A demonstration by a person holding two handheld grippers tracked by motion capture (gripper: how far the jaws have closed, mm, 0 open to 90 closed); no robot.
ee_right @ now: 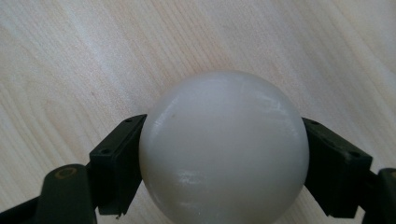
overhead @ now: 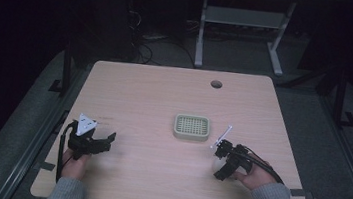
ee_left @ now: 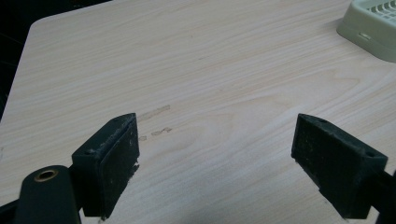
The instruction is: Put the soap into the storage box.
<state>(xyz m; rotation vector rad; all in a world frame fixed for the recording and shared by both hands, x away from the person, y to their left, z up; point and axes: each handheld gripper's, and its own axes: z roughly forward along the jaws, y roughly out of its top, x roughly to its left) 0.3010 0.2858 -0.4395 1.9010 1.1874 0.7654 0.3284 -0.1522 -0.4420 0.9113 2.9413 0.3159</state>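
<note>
White ball (ee_right: pixel 224 149) between right tool (ee_right: pixel 224 168) pads

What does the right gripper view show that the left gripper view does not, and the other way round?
Right gripper view: a white ball clamped between the right gripper jaws, touching both. Left gripper view: the left gripper with its jaws wide apart and nothing between them, plus a corner of the pale green slotted tray at upper right. Both: the light wooden table beneath the jaws.
</note>
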